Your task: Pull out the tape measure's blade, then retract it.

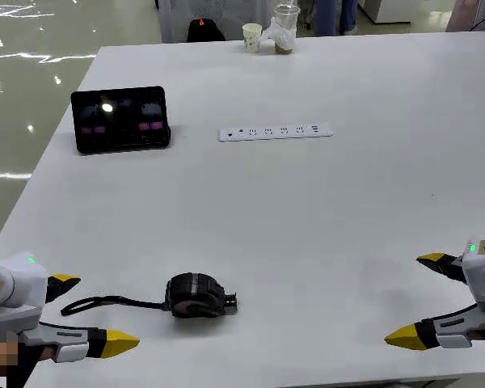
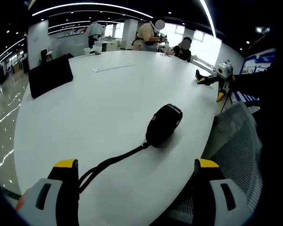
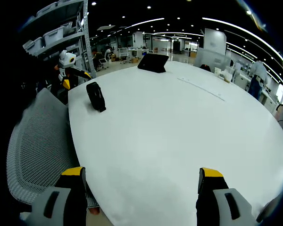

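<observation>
A black tape measure (image 1: 198, 296) lies on the white table (image 1: 307, 202) near its front edge, its wrist strap (image 1: 105, 303) trailing to the left. The blade is wound inside the case. My left gripper (image 1: 97, 311) stands open at the front left, the strap's loop lying between its yellow tips. In the left gripper view the tape measure (image 2: 164, 123) lies ahead with the strap (image 2: 108, 164) running back between the jaws of the left gripper (image 2: 137, 165). My right gripper (image 1: 420, 297) is open at the front right, far from the case. The right gripper view shows its own gripper (image 3: 140, 172) and the tape measure (image 3: 95, 96) far left.
A dark tablet (image 1: 120, 119) stands at the back left, a white power strip (image 1: 275, 131) lies mid-table, and cups (image 1: 268, 35) sit at the far edge. A mesh chair (image 3: 35, 146) stands beside the table's near edge. People sit at the table's far side in the left gripper view.
</observation>
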A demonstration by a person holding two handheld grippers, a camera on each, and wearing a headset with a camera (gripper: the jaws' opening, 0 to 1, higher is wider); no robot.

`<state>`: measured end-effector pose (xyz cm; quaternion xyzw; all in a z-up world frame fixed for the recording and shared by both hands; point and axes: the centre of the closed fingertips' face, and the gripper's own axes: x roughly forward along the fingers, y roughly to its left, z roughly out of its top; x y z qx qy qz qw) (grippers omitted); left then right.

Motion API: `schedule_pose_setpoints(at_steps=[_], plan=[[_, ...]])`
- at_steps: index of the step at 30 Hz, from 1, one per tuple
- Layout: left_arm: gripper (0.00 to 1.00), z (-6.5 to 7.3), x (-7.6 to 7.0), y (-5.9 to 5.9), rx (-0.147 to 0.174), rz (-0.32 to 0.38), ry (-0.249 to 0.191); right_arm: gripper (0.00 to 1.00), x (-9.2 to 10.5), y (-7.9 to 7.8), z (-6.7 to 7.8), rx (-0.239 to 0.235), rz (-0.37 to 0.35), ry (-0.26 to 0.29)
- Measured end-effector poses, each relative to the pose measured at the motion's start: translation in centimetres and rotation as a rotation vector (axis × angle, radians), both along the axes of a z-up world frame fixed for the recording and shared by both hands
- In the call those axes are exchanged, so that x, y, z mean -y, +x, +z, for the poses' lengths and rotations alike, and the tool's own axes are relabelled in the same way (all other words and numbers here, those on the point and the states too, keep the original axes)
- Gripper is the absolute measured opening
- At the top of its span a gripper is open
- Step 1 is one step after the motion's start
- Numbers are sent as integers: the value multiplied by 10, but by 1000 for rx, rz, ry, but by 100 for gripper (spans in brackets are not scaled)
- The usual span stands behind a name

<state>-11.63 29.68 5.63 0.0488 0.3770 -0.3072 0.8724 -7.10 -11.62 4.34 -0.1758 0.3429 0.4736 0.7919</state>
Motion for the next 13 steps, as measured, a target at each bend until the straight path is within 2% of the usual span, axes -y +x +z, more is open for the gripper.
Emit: schedule_pose_setpoints(at_steps=[6,13], plan=[[99,-2,-2,-2,0,-2,10,99,4,-5,-3,-9,0,-9],[99,-1,-7,0,1,5,16,99,7,-3,1,-4,-3,-7]])
